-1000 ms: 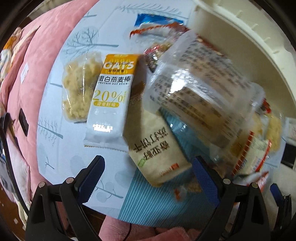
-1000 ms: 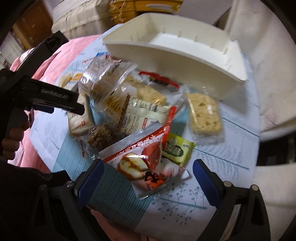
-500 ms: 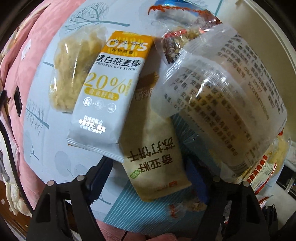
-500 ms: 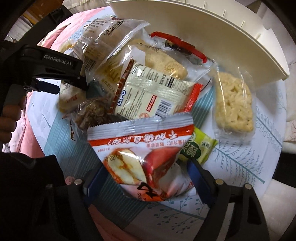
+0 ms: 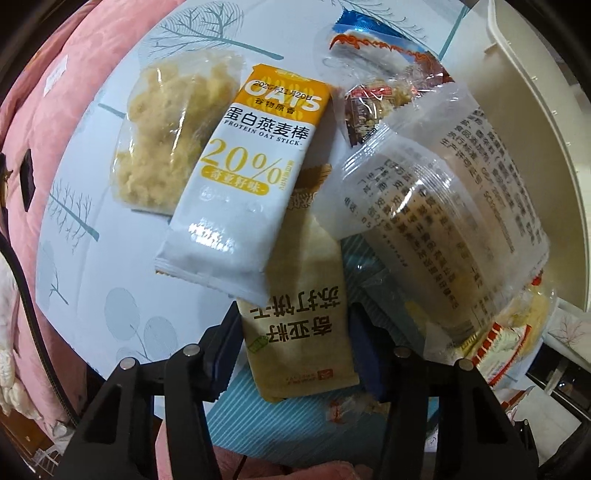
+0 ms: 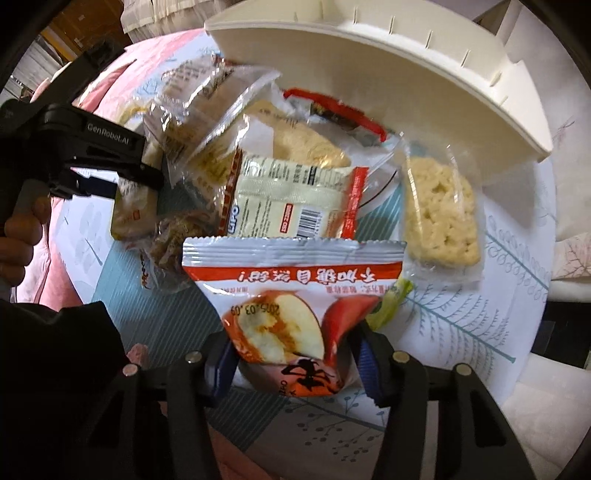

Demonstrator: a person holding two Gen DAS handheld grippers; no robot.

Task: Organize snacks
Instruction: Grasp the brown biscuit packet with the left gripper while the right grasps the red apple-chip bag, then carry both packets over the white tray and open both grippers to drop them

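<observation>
a pale cloth printed with grey-blue trees and leaves (image 5: 110, 295) covers the surface, with a teal striped panel (image 5: 295, 424) near the lower edge. beneath and beside it lies a pink quilted blanket (image 5: 74, 92), seen at the left. in the right wrist view, the same cloth (image 6: 480, 314) spreads rightward, and brown wooden furniture (image 6: 70, 26) stands dimly at the upper left. the lighting is soft and indoor.
</observation>
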